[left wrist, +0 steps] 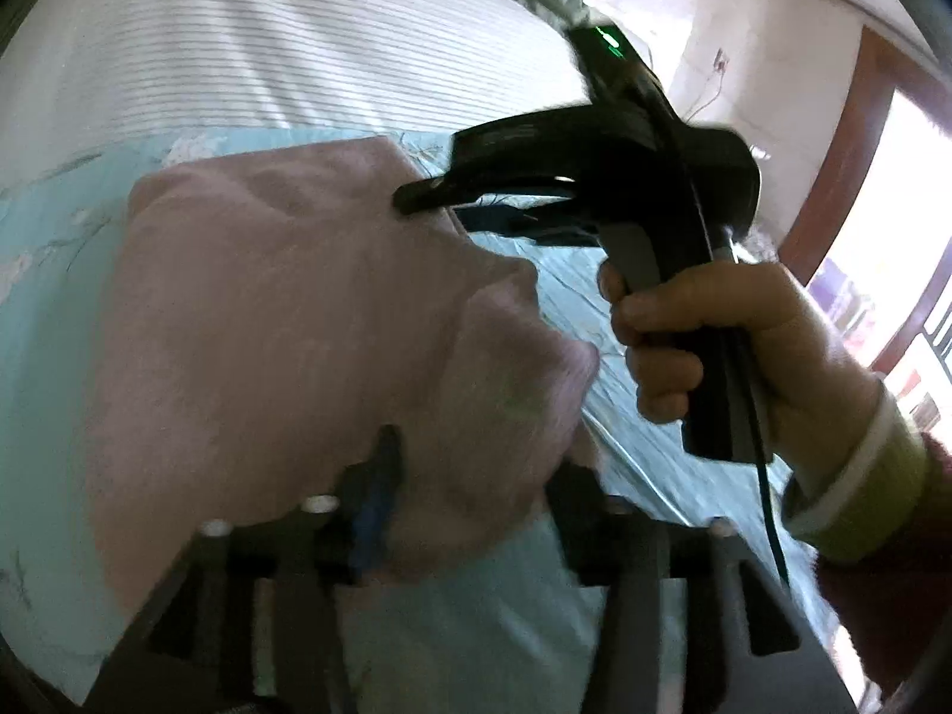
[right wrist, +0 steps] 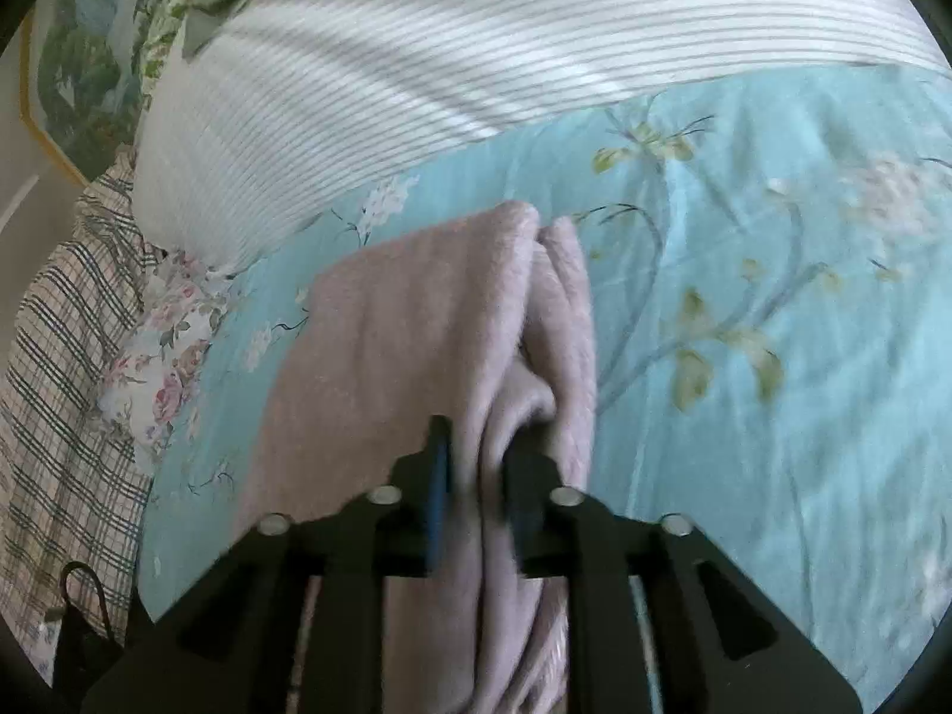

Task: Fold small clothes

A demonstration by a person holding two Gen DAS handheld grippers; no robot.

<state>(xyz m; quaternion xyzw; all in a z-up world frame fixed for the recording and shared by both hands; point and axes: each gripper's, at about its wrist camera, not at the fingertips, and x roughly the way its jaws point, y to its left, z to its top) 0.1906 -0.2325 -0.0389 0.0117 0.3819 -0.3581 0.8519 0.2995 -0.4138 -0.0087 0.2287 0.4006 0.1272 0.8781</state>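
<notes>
fuzzy pink garment (right wrist: 428, 321) draped on light blue floral bedsheet (right wrist: 744, 357), loose between parted left gripper (left wrist: 470, 494) and right gripper (right wrist: 476, 476) jaws, both released.

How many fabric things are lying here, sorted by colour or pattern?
Pink: 1, the fuzzy garment
Blue floral: 1, the bedsheet
White striped: 1, the blanket
Plaid: 1, the cloth
Rose-print: 1, the cloth
Total: 5

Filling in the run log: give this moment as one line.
stage: folding | pink cloth on floral bedsheet | left claw: open, cloth between fingers | right claw: open, cloth between fingers
</notes>
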